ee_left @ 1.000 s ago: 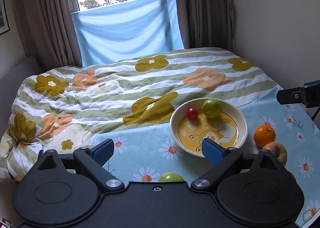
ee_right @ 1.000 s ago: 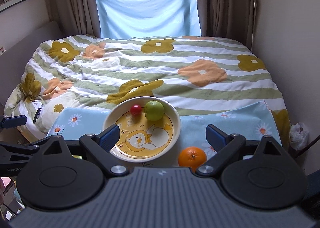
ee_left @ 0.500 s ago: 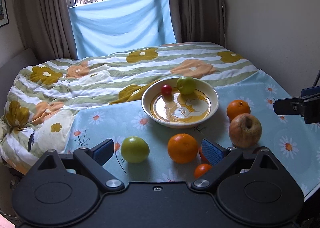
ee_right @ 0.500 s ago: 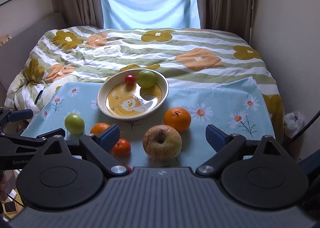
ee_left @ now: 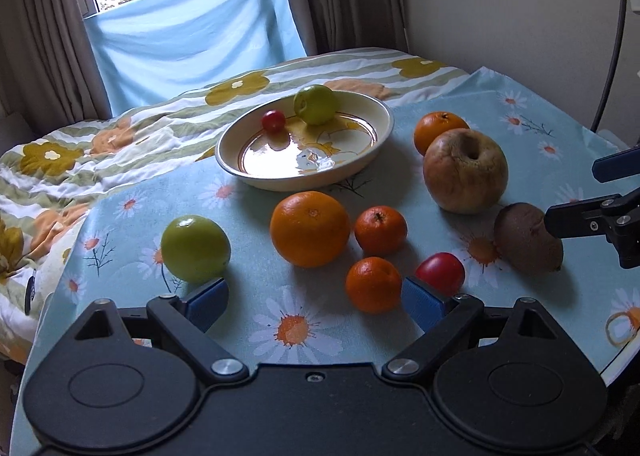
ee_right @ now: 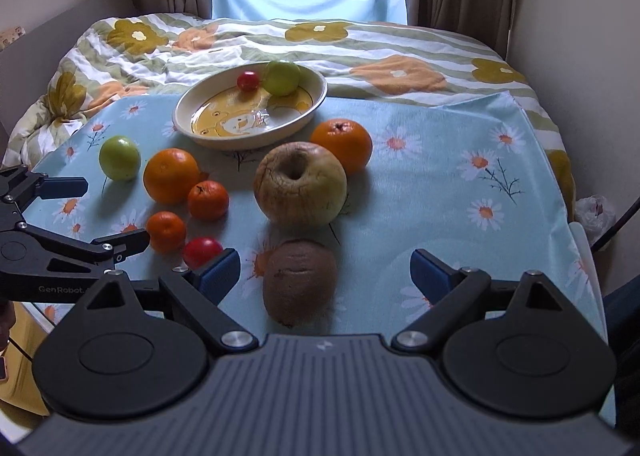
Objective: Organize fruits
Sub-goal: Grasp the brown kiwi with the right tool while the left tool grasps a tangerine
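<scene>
Jaws of both grippers stand spread and empty, the left gripper (ee_left: 314, 298) near a mandarin (ee_left: 373, 284), the right gripper (ee_right: 325, 270) over the kiwi (ee_right: 299, 282). Round fruit may roll off the counter (ee_right: 460, 128) if a pad nudges it off-centre.

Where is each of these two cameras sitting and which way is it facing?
Left wrist: on the left gripper, facing forward and down over its open fingers toward the plate; the right gripper shows at right.
Right wrist: on the right gripper, open above the kiwi; the left gripper shows at left.
Shared: plate, big apple, kiwi, bed.
</scene>
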